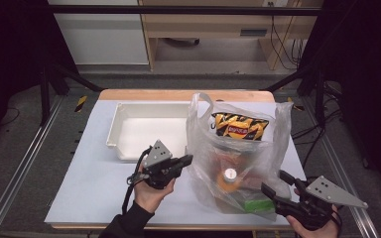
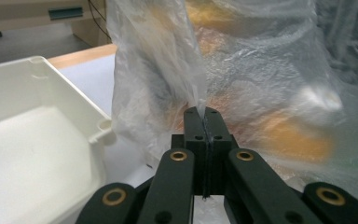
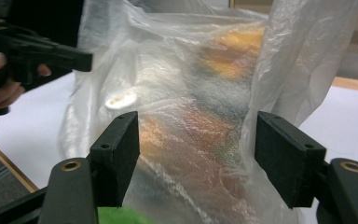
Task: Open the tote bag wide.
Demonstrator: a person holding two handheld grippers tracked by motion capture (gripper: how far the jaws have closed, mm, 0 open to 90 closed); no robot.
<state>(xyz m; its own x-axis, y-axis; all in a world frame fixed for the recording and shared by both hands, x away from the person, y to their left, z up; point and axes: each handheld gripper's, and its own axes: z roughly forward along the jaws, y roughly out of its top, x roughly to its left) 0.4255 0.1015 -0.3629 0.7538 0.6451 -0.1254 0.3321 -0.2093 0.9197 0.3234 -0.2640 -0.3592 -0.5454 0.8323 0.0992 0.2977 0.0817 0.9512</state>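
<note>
Bag [image 1: 238, 158] stands on the white table [image 1: 94, 188], just right of the tray [image 1: 129, 131]. Left claw [image 1: 186, 159] is pressed together, pinching the bag's left film. Right claw [image 1: 276, 184] is spread at its near right corner, film between the pads, unpinched. Table left of the tray lies bare.

One plastic bag [image 1: 238, 163] (holding one chip packet [image 1: 239, 126], one capped bottle [image 1: 229, 177]) — one white tray [image 1: 129, 131] — two grippers.
</note>
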